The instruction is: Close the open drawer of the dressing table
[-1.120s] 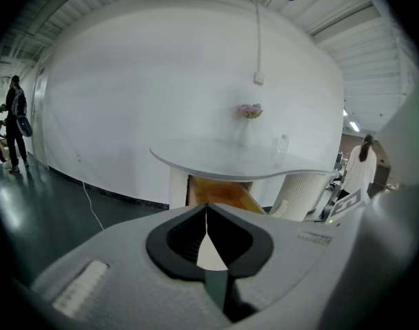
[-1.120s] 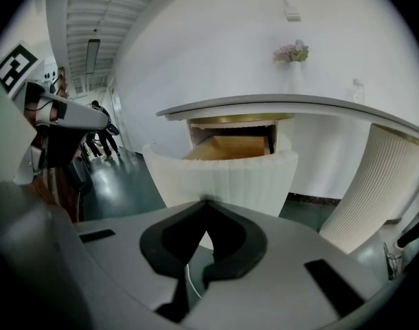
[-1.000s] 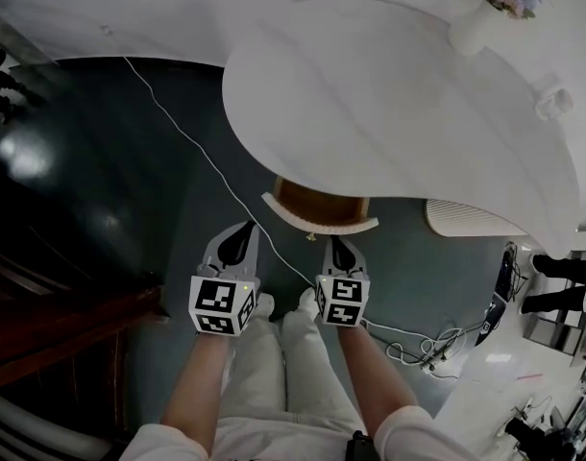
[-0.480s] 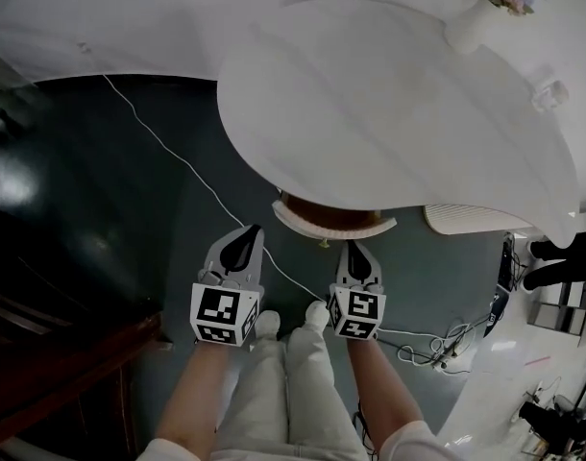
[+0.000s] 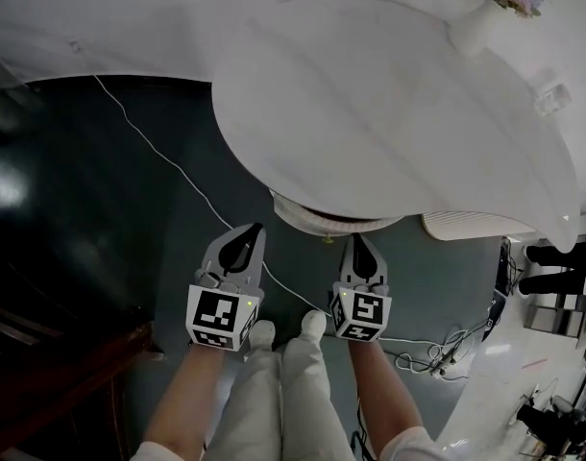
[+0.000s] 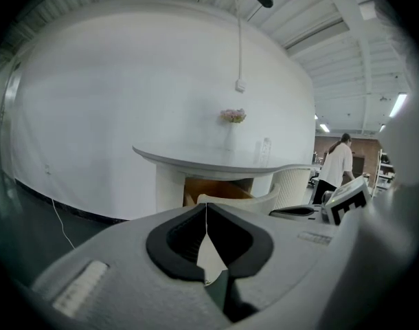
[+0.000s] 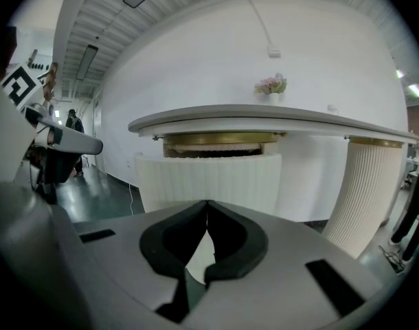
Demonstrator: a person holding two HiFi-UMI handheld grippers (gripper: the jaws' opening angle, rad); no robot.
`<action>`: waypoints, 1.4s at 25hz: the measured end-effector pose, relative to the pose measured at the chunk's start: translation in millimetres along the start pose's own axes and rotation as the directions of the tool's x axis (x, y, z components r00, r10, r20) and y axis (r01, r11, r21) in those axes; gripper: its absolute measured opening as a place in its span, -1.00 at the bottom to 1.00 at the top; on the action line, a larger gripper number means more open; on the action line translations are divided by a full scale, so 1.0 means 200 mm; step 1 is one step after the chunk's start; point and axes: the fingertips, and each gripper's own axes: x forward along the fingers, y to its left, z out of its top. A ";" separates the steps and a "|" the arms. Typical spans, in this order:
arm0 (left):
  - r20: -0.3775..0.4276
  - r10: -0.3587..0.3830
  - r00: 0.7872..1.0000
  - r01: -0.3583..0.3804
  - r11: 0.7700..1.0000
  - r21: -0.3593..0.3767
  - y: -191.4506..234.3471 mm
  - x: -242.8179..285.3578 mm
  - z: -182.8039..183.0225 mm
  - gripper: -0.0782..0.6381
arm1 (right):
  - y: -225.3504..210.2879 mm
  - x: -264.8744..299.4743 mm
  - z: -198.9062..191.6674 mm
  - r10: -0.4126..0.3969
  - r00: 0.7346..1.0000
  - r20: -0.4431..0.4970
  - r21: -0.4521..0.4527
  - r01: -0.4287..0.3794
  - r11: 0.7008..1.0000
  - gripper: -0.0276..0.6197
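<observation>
You have one curved white ribbed-front drawer (image 5: 335, 222) jutting slightly from under the white oval tabletop (image 5: 389, 104), with your left gripper (image 5: 252, 229) and right gripper (image 5: 355, 239) both pressed together on nothing.

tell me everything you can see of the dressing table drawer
The drawer has a curved white front with fine vertical ribbing and a small knob sticking out of it. Its inside looks like golden-brown wood, seen in the left gripper view. It is partly open: only a narrow crescent shows from under the white tabletop. The right gripper, jaws shut, points at the front from close by; whether it touches cannot be told.
</observation>
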 end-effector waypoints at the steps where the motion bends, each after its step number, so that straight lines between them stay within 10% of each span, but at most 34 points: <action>1: 0.007 -0.004 1.000 0.004 1.000 0.003 0.00 0.01 0.00 -0.73 | 0.00 0.01 0.00 0.001 1.000 0.010 -0.009 -0.001 1.000 -0.93; 35: 0.081 0.041 0.996 -0.046 0.997 0.054 0.03 0.08 0.07 -0.73 | -0.13 0.40 0.15 -0.068 0.989 0.135 -0.094 0.081 0.992 -0.93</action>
